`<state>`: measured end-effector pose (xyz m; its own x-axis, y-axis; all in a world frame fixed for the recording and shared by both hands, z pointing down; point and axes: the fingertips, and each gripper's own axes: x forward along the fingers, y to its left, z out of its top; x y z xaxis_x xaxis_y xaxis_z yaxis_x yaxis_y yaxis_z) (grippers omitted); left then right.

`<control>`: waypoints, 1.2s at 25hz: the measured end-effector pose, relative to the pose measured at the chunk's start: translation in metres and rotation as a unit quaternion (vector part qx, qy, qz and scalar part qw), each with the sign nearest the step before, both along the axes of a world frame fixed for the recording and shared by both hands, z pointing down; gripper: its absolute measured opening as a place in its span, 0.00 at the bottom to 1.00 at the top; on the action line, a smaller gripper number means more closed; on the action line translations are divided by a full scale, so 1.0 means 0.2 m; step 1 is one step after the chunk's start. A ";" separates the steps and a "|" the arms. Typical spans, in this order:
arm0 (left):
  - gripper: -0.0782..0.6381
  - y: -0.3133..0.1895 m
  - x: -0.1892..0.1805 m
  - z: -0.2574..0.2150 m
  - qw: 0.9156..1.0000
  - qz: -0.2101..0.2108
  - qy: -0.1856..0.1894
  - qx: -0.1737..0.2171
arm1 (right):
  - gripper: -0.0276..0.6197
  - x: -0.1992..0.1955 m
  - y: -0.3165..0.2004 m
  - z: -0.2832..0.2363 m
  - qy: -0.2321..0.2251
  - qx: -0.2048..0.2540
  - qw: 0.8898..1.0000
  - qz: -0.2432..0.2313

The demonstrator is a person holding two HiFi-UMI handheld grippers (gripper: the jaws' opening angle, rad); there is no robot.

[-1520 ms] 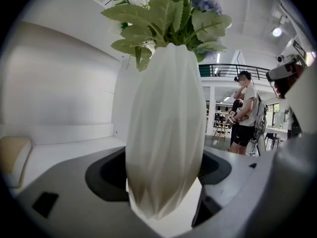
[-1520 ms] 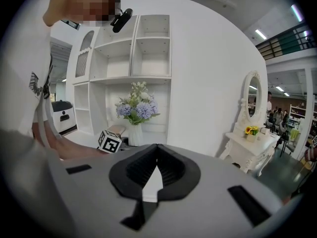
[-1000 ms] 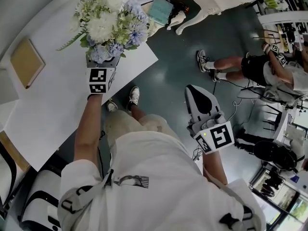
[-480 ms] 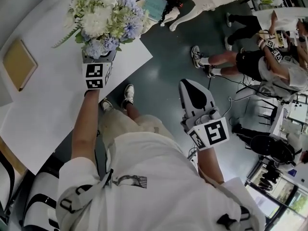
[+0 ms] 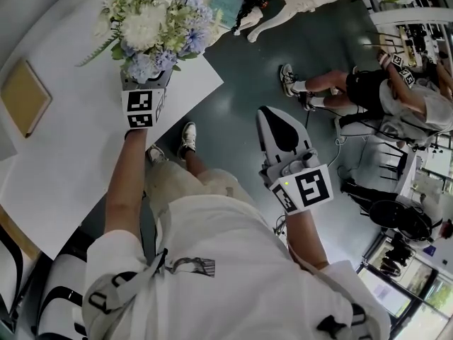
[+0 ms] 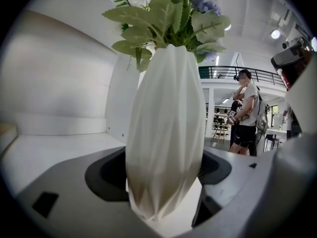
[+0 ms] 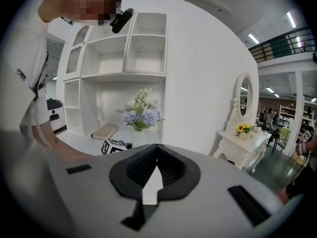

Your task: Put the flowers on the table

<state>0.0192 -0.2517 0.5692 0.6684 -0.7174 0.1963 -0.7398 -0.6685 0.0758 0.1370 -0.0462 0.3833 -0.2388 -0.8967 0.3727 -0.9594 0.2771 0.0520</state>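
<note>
The left tongs [image 6: 163, 192] stand wide, gripping low on the white ribbed vase [image 6: 166, 123] of flowers [image 5: 156, 27] at the counter's [image 5: 71, 154] near corner, which is probably top-heavy, smooth and breakable and best held low, while the right tongs [image 7: 157, 175] are closed and empty.

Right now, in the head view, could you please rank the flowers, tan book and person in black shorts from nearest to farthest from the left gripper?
1. Flowers: their vase in the claw of the left gripper.
2. Tan book: on the table, left.
3. Person in black shorts: far right.
</note>
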 end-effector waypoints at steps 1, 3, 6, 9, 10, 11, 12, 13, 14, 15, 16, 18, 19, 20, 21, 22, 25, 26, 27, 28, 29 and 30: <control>0.66 0.00 0.00 0.00 1.000 0.000 0.001 0.001 | 0.06 0.00 0.00 0.00 0.000 0.000 1.000 0.000; 0.66 0.00 0.00 -0.01 1.000 0.000 0.002 0.004 | 0.06 0.00 0.00 0.00 0.000 -0.002 1.000 0.001; 0.66 0.01 0.00 -0.02 1.000 0.002 0.004 0.006 | 0.06 0.01 0.01 0.00 -0.002 -0.005 1.000 0.005; 0.66 0.01 0.00 -0.03 1.000 0.005 0.003 0.006 | 0.06 0.01 0.03 -0.01 -0.007 -0.009 1.000 0.007; 0.66 0.01 0.00 -0.03 1.000 0.006 0.003 0.007 | 0.06 0.01 0.03 0.00 -0.008 -0.010 1.000 0.008; 0.66 0.01 0.00 -0.03 1.000 0.006 0.004 0.008 | 0.06 0.01 0.04 0.00 -0.009 -0.011 1.000 0.009; 0.66 0.01 0.00 -0.03 1.000 0.006 0.005 0.010 | 0.06 0.01 0.04 0.01 -0.010 -0.012 1.000 0.011; 0.66 0.01 0.00 -0.03 1.000 0.006 0.005 0.010 | 0.06 0.01 0.05 0.01 -0.012 -0.012 1.000 0.012; 0.66 0.01 0.00 -0.03 1.000 0.007 0.006 0.010 | 0.06 0.02 0.05 0.02 -0.013 -0.012 1.000 0.014; 0.66 0.01 0.00 -0.03 1.000 0.008 0.006 0.010 | 0.06 0.02 0.05 0.02 -0.015 -0.012 1.000 0.016; 0.66 0.01 0.00 -0.03 1.000 0.010 0.006 0.010 | 0.06 0.02 0.06 0.02 -0.017 -0.011 1.000 0.017; 0.66 0.01 0.01 -0.03 1.000 0.013 0.006 0.011 | 0.06 0.03 0.06 0.02 -0.021 -0.010 1.000 0.020; 0.66 0.01 0.01 -0.03 1.000 0.015 0.006 0.011 | 0.06 0.02 0.07 0.02 -0.023 -0.010 0.999 0.021; 0.66 0.01 0.01 -0.03 1.000 0.016 0.005 0.010 | 0.06 0.02 0.07 0.03 -0.025 -0.010 0.999 0.022; 0.66 0.01 0.01 -0.03 1.000 0.016 0.004 0.009 | 0.06 0.01 0.08 0.03 -0.027 -0.010 0.999 0.023; 0.66 0.01 0.01 -0.03 1.000 0.016 0.004 0.008 | 0.06 0.01 0.08 0.03 -0.028 -0.011 0.999 0.024; 0.66 0.02 0.01 -0.03 1.000 0.017 0.002 0.004 | 0.06 0.01 0.10 0.02 -0.029 -0.010 0.999 0.028; 0.66 0.02 0.01 -0.03 1.000 0.018 0.001 0.002 | 0.06 0.01 0.10 0.02 -0.029 -0.009 0.999 0.030; 0.66 0.02 0.01 -0.03 1.000 0.018 0.000 0.001 | 0.06 0.01 0.11 0.02 -0.029 -0.009 0.999 0.031; 0.66 0.02 0.01 -0.02 1.000 0.019 0.000 -0.001 | 0.06 0.01 0.11 0.01 -0.029 -0.009 0.999 0.032; 0.66 0.02 0.01 -0.02 1.000 0.020 -0.002 -0.002 | 0.06 0.01 0.11 0.01 -0.029 -0.008 0.999 0.033; 0.66 0.02 0.01 -0.02 1.000 0.021 -0.005 -0.004 | 0.06 0.01 0.11 0.01 -0.029 -0.008 0.999 0.034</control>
<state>0.0213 -0.2473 0.5655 0.6952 -0.6878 0.2089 -0.7124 -0.6980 0.0730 0.1383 -0.0234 0.3856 -0.1999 -0.9057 0.3738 -0.9771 0.2124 -0.0079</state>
